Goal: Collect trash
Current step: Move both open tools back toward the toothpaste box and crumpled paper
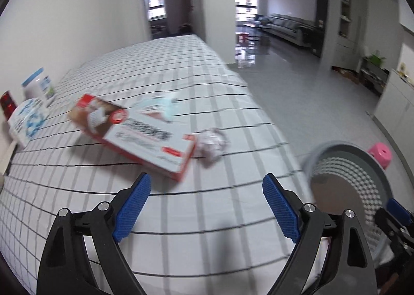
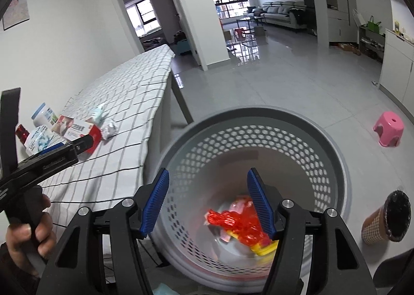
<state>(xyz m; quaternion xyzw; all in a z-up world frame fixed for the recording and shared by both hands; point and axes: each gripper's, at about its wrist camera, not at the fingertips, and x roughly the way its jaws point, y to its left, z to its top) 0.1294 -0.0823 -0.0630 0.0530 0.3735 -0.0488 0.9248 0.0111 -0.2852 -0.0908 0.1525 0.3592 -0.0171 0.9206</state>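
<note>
The left gripper [image 1: 207,207] has its blue-padded fingers [image 1: 133,208] spread wide with nothing between them, low in the frame above the checked tablecloth [image 1: 196,220]. Just beyond the fingers, left of centre, a red-and-white cardboard box [image 1: 139,134] lies flat on the cloth. A crumpled paper ball [image 1: 213,143] touches the box's right end, and a light blue face mask [image 1: 157,108] lies just behind the box. At the left edge stand a white jar with a blue lid [image 1: 38,86], a blue-and-white packet [image 1: 27,120] and a red-capped item [image 1: 7,104], the last too cut off to identify.

The right gripper [image 2: 208,204] is also spread wide and empty, poised over the open mouth of a grey perforated waste basket [image 2: 336,155] that sits on the floor beside the table. In the basket's bottom lie a red crumpled wrapper [image 2: 235,225] and a yellow scrap [image 2: 265,247]. At the lower right, a brown checked paper cup [image 2: 386,220] lies on its side on the floor; a pink stool [image 2: 388,132] stands further up the right side.
</note>
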